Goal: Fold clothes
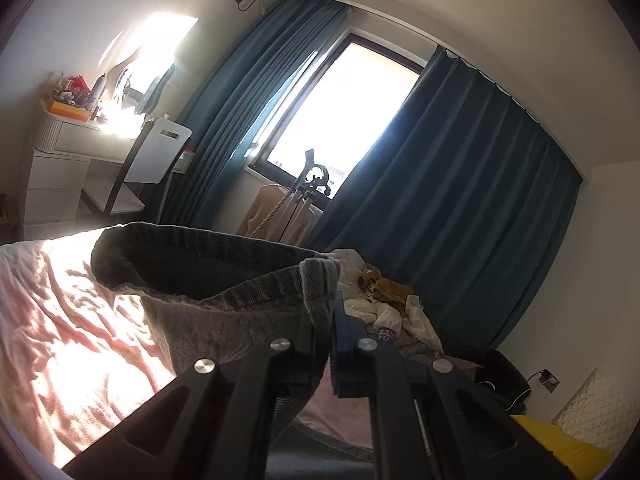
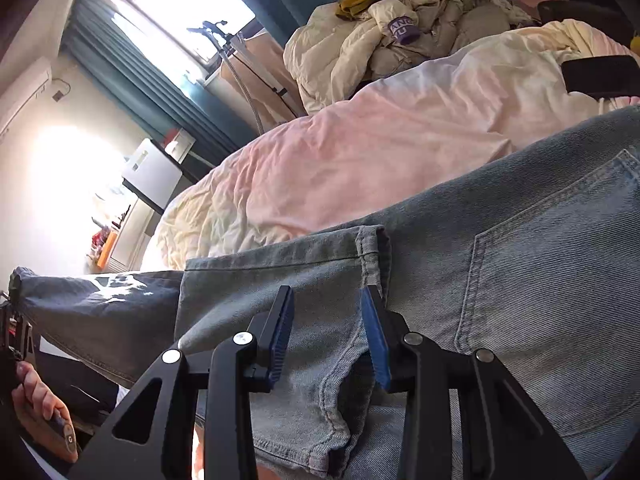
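Note:
Light grey-blue jeans (image 2: 520,260) lie across the pink bedcover (image 2: 360,152), back pocket up at the right, with one leg folded over. My right gripper (image 2: 326,300) is open just above the folded leg's hem, and denim shows between its blue pads (image 2: 280,336). My left gripper (image 1: 330,344) is shut on the hem of the other jeans leg (image 1: 240,304), holding the cuff lifted with its opening gaping. In the right wrist view this raised leg end (image 2: 24,280) reaches the far left edge, where a person's hand (image 2: 36,412) shows.
A pile of cream and mustard clothes (image 2: 400,20) sits at the far side of the bed, also seen as the clothes pile (image 1: 384,296). A black item (image 2: 600,74) lies on the cover. Blue curtains (image 1: 460,160), a stand by the window (image 1: 312,184), a white chair (image 1: 156,156) and a dresser (image 1: 60,152) lie beyond.

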